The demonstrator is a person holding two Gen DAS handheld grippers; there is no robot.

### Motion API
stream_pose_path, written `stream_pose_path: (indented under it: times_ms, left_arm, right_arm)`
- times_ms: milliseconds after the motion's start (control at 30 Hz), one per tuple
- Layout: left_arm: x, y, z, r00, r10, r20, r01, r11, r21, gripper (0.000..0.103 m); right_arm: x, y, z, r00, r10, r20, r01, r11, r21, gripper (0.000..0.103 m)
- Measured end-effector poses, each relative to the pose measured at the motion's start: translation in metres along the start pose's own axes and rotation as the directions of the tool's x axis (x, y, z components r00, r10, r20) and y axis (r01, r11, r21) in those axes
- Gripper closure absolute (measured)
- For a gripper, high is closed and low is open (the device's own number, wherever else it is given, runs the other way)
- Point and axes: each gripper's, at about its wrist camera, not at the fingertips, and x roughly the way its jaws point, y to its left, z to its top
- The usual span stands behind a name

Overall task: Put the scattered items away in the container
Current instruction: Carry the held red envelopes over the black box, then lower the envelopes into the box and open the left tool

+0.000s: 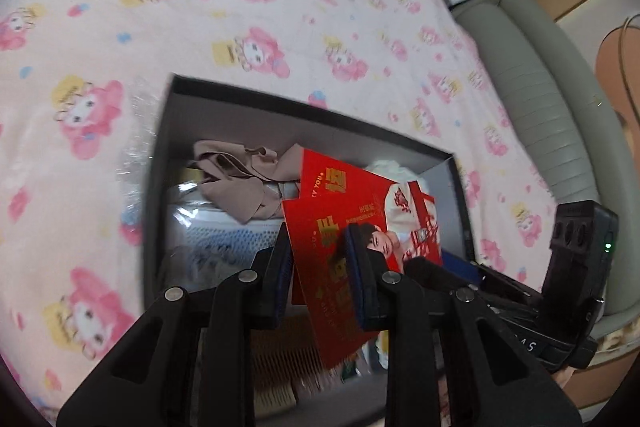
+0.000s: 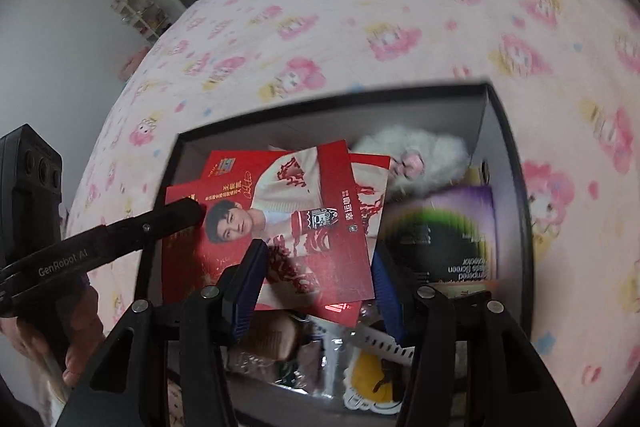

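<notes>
Left tongs (image 1: 320, 267) reach forward toward twelve o'clock, fingers parted. Right tongs (image 2: 316, 291) do likewise, fingers spread wider. Each appears in the other's view, at three and nine o'clock.

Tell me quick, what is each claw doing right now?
Left gripper: open, over the red card in the box, gripping nothing.
Right gripper: open, holding nothing.
</notes>
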Motion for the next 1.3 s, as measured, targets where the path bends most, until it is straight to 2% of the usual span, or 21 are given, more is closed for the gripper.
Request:
stream_pose_path:
  times_ms: [133, 167, 233, 300, 400, 500, 600, 700, 733, 767, 833, 933, 1067, 1133, 1200, 1300]
  left_arm:
    - [0.028, 0.0, 0.003, 0.997, 0.029, -0.066, -0.028, 0.999, 0.016, 0.078]
    - [0.033, 0.0, 0.004, 0.996, 0.034, -0.082, -0.033, 0.999, 0.015, 0.073]
    - [0.037, -0.001, 0.006, 0.994, 0.06, -0.091, -0.059, 0.998, 0.021, 0.067]
    - [0.033, -0.002, 0.006, 0.992, 0.099, -0.074, -0.097, 0.995, 0.029, 0.066]
    - [0.017, -0.002, -0.003, 0.993, 0.101, -0.053, -0.1, 0.994, 0.036, 0.066]
    - [0.013, -0.004, -0.015, 0.987, 0.143, -0.081, -0.136, 0.988, 0.078, 0.065]
    - [0.026, -0.008, -0.019, 0.977, 0.172, -0.123, -0.158, 0.981, 0.115, 0.065]
    - [0.037, -0.01, -0.016, 0.97, 0.206, -0.127, -0.192, 0.974, 0.121, 0.065]
    - [0.037, -0.012, -0.014, 0.973, 0.195, -0.122, -0.182, 0.977, 0.115, 0.065]
    - [0.035, -0.014, -0.012, 0.974, 0.196, -0.111, -0.183, 0.976, 0.116, 0.062]
    - [0.028, -0.018, -0.008, 0.974, 0.22, -0.061, -0.211, 0.969, 0.127, 0.059]
    - [0.025, -0.015, -0.003, 0.982, 0.175, -0.068, -0.167, 0.98, 0.107, 0.059]
    - [0.014, -0.013, -0.002, 0.979, 0.203, -0.01, -0.202, 0.976, 0.082, 0.059]
    - [0.004, -0.016, -0.004, 0.984, 0.174, 0.022, -0.175, 0.981, 0.082, 0.059]
    - [0.0, -0.019, -0.005, 0.99, 0.138, 0.022, -0.14, 0.985, 0.102, 0.059]
    - [0.007, -0.027, -0.01, 0.996, 0.084, -0.039, -0.079, 0.988, 0.133, 0.059]
  right_arm:
    - [0.023, -0.022, -0.001, 0.996, 0.015, -0.087, -0.012, 0.999, 0.031, 0.055]
    - [0.025, -0.024, -0.001, 0.996, 0.011, -0.093, -0.007, 0.999, 0.037, 0.055]
    - [0.024, -0.027, 0.0, 0.996, 0.028, -0.086, -0.023, 0.998, 0.055, 0.055]
    - [0.02, -0.026, 0.001, 0.997, 0.024, -0.072, -0.02, 0.998, 0.053, 0.055]
    - [0.006, -0.023, 0.0, 1.0, -0.004, -0.009, 0.005, 1.0, 0.03, 0.055]
    - [-0.004, -0.023, 0.001, 0.999, -0.006, 0.036, 0.004, 0.999, 0.043, 0.055]
    - [0.005, -0.024, 0.006, 1.0, -0.012, 0.018, 0.011, 0.999, 0.033, 0.055]
    - [0.021, -0.023, 0.009, 1.0, -0.019, -0.014, 0.019, 1.0, 0.012, 0.055]
    - [0.024, -0.023, 0.012, 1.0, -0.003, -0.028, 0.003, 1.0, 0.013, 0.055]
    - [0.026, -0.022, 0.016, 0.998, 0.052, -0.033, -0.052, 0.998, 0.02, 0.055]
    - [0.025, -0.02, 0.021, 0.993, 0.116, -0.024, -0.116, 0.993, 0.019, 0.055]
    - [0.021, -0.018, 0.023, 0.996, 0.091, 0.003, -0.091, 0.996, -0.002, 0.055]
    - [0.015, -0.02, 0.022, 0.997, -0.052, 0.056, 0.052, 0.999, 0.001, 0.056]
    - [0.002, -0.021, 0.022, 0.993, -0.052, 0.106, 0.051, 0.999, 0.011, 0.058]
    - [-0.01, -0.018, 0.023, 0.988, -0.052, 0.148, 0.051, 0.999, 0.009, 0.058]
    - [-0.012, -0.014, 0.023, 0.993, 0.005, 0.12, -0.004, 1.0, -0.015, 0.058]
